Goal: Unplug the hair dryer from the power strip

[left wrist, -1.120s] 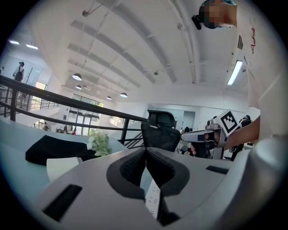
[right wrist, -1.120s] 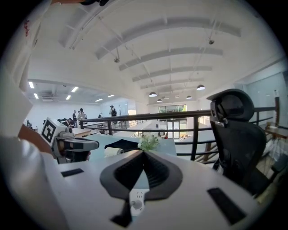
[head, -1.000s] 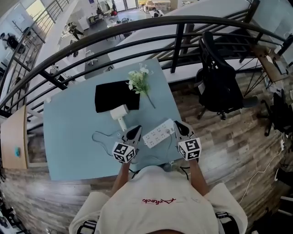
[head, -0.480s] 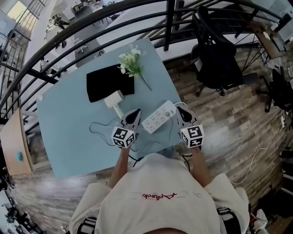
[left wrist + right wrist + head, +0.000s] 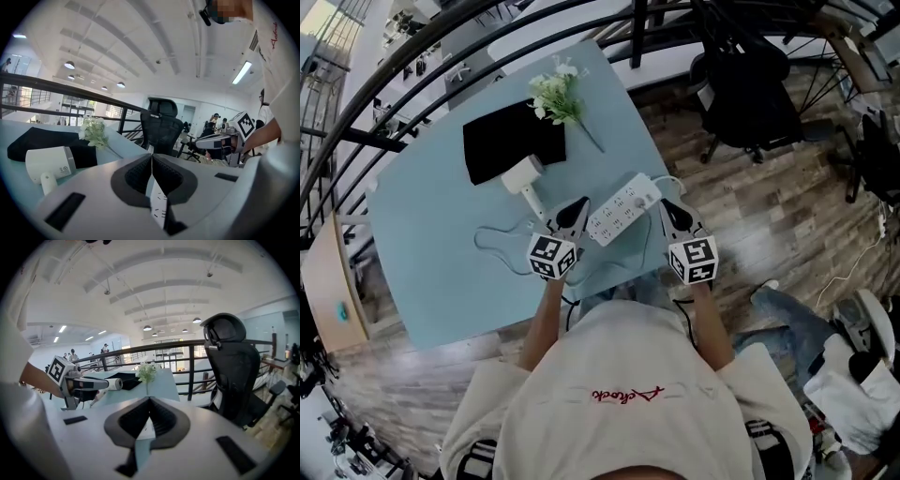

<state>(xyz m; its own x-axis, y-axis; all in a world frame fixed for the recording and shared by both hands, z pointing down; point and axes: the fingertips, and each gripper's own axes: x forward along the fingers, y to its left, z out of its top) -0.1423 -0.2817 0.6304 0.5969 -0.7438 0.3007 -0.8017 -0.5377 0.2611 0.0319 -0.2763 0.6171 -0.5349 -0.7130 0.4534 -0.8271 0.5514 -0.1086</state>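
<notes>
The head view looks steeply down from above the person onto the worktop (image 5: 422, 225). Each gripper view sits low, close behind its own jaws, facing almost level across it. All three share the flowers (image 5: 555, 94). The right gripper view catches the left gripper (image 5: 103, 384) at 9 o'clock.

The white power strip (image 5: 623, 208) lies flat and slantwise between the left claw (image 5: 577, 207) and the right claw (image 5: 667, 208). The white hair dryer (image 5: 521, 174) lies just beyond the left claw, handle pointing towards it.
</notes>
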